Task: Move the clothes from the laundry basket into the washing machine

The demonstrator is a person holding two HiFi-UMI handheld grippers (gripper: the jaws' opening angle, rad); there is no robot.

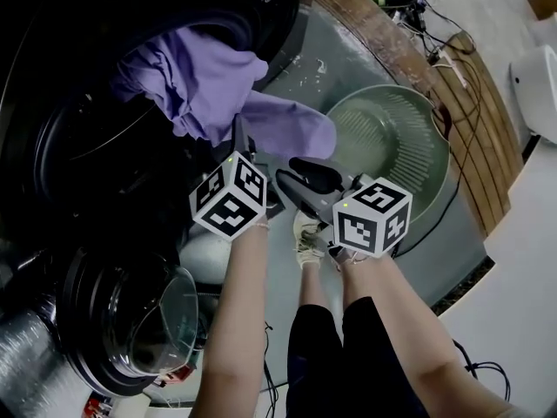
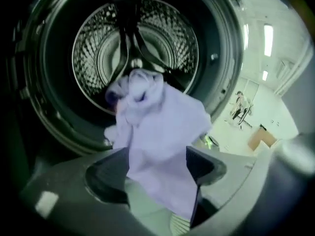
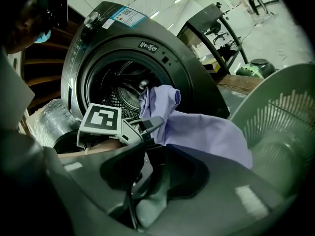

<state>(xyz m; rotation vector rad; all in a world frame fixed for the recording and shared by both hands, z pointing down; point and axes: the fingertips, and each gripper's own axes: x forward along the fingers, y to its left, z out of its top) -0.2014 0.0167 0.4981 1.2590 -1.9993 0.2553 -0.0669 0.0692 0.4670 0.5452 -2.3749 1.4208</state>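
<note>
A lavender garment hangs out of the washing machine's dark round opening and trails toward the green laundry basket, in which I see no clothes. My left gripper is shut on the garment's lower part. In the left gripper view the garment fills the space between the jaws of that gripper, and the steel drum lies straight ahead. My right gripper sits just right of the left one, between garment and basket. Its jaws stand nearly together with nothing between them.
The washer's glass door hangs open at lower left beside a silver duct hose. A wooden ledge with cables runs behind the basket. The person's shoe stands on the grey floor below the grippers.
</note>
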